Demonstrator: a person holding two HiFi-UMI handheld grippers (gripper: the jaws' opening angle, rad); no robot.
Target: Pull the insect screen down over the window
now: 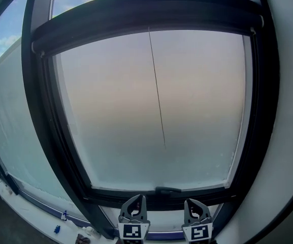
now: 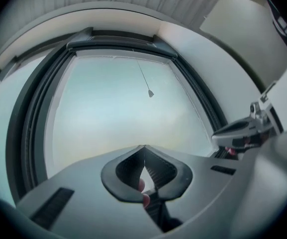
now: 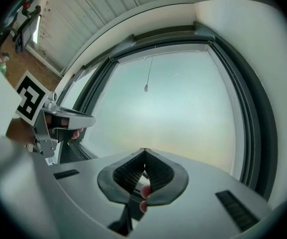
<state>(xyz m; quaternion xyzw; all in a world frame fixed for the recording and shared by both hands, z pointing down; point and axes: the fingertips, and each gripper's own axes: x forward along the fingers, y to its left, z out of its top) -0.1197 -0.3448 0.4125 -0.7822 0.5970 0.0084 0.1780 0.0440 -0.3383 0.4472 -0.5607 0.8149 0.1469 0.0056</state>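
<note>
Insect screen [image 1: 146, 14], head view: seemingly rolled up along the window [image 1: 40, 111] top, cord [image 1: 157, 95] dangling; left gripper [image 1: 136, 200] and right gripper [image 1: 194, 202] below. Left gripper view: jaws pressed together, empty. Right gripper view: same. Approach step, probably; next, open and pinch the cord's end.

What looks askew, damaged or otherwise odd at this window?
Nothing stands out. The pull cord hangs free down the pane, the dark frame looks whole, and the left tool and right tool are shut, empty.
</note>
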